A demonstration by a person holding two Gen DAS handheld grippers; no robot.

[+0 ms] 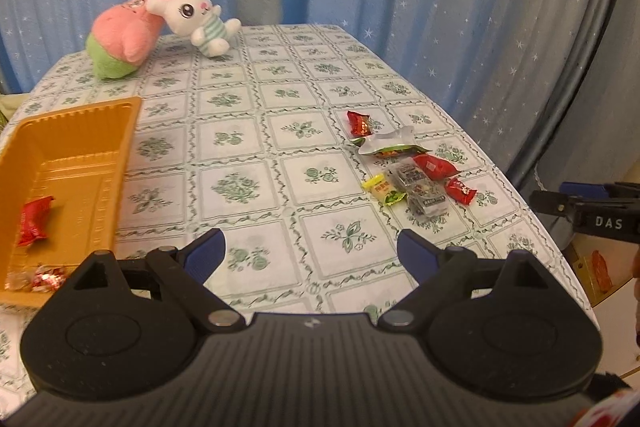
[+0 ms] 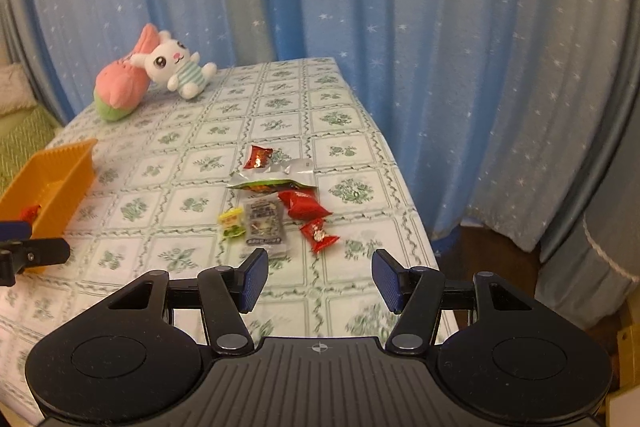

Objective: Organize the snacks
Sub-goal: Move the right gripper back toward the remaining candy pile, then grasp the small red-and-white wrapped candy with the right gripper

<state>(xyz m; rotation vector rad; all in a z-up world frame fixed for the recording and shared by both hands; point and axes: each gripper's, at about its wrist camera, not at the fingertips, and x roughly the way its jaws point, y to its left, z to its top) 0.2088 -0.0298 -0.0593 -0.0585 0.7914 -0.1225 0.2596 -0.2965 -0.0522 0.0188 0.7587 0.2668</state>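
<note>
You are holding two grippers above a table [image 1: 256, 131] covered in a green-and-white patterned cloth. Your left gripper [image 1: 311, 253] has its jaws spread wide with nothing between them. Your right gripper [image 2: 320, 281] is also parted, less widely, and empty. The snacks [image 2: 276, 203] lie in a loose cluster on the right half of the table, just ahead of the right gripper: several red packets, a silver-and-green pouch [image 2: 276, 179], a clear grey-printed packet [image 2: 265, 225] and a small yellow packet [image 2: 233, 223], some touching or overlapping. An orange tray [image 1: 72, 163] sits at the table's left edge, well apart from the cluster; it already holds a red packet [image 1: 34, 221] and a shiny wrapped sweet [image 1: 48, 277]. These packets look light, thin and crinkly, so they will probably slide on the cloth and buckle under a squeeze; their film may be slippery. The nearest red candy [image 2: 319, 235] lies apart enough to take alone; pinch it across its plump middle rather than its twisted ends. Flat pouches are better caught by a raised edge or seam. Two plush toys [image 1: 160, 15] rest at the far left corner.
</note>
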